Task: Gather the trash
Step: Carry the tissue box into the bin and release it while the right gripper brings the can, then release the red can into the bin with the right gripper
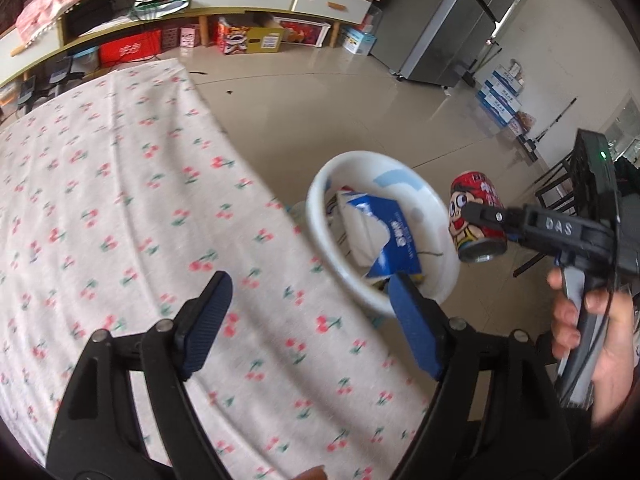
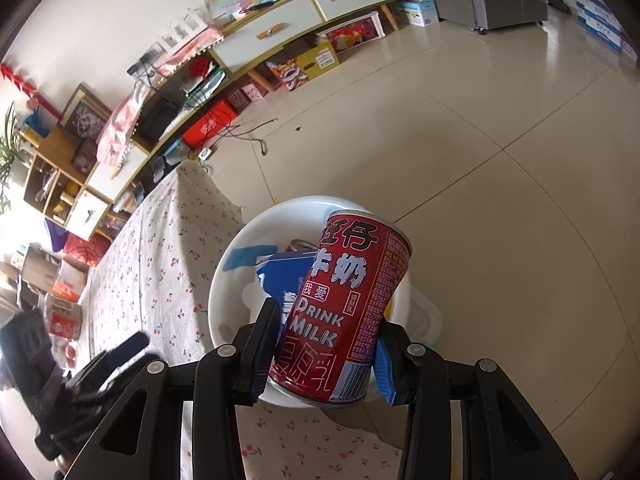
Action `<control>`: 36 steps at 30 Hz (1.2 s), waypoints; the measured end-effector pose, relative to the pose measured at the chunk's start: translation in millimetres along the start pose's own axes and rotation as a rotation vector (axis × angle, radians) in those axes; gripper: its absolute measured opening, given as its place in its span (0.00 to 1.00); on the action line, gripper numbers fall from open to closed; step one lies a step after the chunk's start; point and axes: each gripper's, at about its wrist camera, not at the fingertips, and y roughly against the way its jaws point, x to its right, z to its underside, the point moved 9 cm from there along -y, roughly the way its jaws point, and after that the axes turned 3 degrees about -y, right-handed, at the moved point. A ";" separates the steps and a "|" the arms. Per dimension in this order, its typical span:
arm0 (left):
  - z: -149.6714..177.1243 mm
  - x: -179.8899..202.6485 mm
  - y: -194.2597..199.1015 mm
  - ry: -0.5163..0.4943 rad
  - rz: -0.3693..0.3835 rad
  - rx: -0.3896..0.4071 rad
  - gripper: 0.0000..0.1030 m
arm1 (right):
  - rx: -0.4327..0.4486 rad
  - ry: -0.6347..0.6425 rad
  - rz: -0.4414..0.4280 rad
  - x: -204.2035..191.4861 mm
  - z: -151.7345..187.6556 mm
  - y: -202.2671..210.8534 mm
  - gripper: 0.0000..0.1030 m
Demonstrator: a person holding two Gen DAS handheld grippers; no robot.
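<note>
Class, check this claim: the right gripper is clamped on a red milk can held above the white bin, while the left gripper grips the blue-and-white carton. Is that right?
Not quite. The left gripper grips nothing: in the left wrist view its jaws stand open above the tablecloth, and the carton lies inside the bin. The right gripper is indeed clamped on the can above the bin.

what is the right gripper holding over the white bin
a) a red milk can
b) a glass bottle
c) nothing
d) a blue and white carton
a: the right gripper has its pads pressed on both sides of the red milk can, held above the white bin; the blue and white carton already lies inside the bin.
</note>
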 end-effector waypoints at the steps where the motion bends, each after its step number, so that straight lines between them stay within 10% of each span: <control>1: 1.6 -6.2 3.4 0.000 -0.014 0.001 0.81 | -0.003 0.005 0.015 -1.0 -1.0 -3.9 0.43; 6: 21.6 -29.3 25.4 0.012 -0.094 0.002 0.91 | 0.014 0.003 0.041 -3.8 -3.9 -5.9 0.65; 21: 67.6 -71.8 89.4 0.058 -0.256 0.060 0.99 | 0.114 -0.004 0.034 -26.9 28.0 50.7 0.84; 26: 80.2 -81.7 116.6 0.093 -0.288 0.099 0.99 | 0.209 0.117 0.067 -65.3 51.5 82.1 1.00; 36: 100.7 -96.0 167.4 0.149 -0.412 0.204 0.99 | 0.318 0.370 0.104 -136.3 119.0 111.5 1.00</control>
